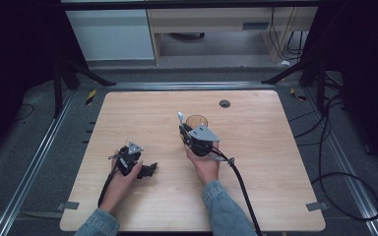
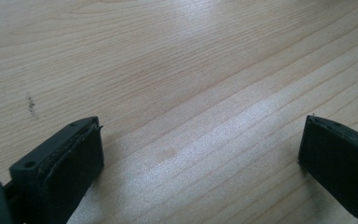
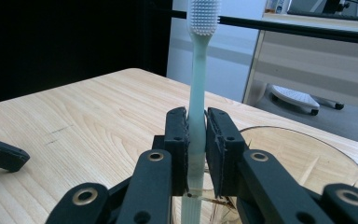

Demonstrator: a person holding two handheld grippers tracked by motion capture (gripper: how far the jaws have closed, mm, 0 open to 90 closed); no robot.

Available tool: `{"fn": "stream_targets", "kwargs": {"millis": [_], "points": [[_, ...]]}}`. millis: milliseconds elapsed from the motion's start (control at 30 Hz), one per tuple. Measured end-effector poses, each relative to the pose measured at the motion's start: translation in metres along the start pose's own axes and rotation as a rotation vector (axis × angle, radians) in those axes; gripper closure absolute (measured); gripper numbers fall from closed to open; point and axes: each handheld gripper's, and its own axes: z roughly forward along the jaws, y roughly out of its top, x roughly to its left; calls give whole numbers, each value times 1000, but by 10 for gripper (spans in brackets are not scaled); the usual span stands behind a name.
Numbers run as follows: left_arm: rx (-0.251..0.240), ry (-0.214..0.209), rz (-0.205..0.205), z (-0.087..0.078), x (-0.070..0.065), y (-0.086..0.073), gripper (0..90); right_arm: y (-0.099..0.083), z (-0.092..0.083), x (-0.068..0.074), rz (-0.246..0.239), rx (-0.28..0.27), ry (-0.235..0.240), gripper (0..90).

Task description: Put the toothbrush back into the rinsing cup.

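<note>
My right gripper [image 1: 183, 132] is shut on the handle of a pale green toothbrush [image 1: 180, 117], held upright with its white bristles on top. In the right gripper view the pads [image 3: 179, 135] press the toothbrush [image 3: 198, 70] from both sides, and its lower end reaches into a clear amber cup [image 3: 307, 154]. The cup [image 1: 197, 120] stands near the middle of the wooden table [image 1: 266, 162], just beyond the right gripper. My left gripper [image 1: 149, 170] rests low at the front left, its fingers [image 2: 70, 158] spread wide over bare wood with nothing between them; its midpoint is here [image 2: 200, 154].
A round cable grommet [image 1: 225, 103] sits near the table's far edge. A black cable [image 1: 241, 184] trails from the right gripper toward the front edge. One jaw of the left gripper [image 3: 2, 155] lies on the wood in the right gripper view. Cabinets stand beyond the table.
</note>
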Motion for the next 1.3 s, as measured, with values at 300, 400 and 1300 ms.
{"fn": "stream_targets", "kwargs": {"millis": [300, 400, 1300], "points": [[0, 0, 0, 0, 0, 0, 0, 0, 1, 0, -12, 8, 6, 786], [0, 0, 0, 0, 0, 0, 0, 1, 1, 0, -12, 7, 6, 779], [0, 0, 0, 0, 0, 0, 0, 8, -4, 3, -61, 6, 8, 717]]}}
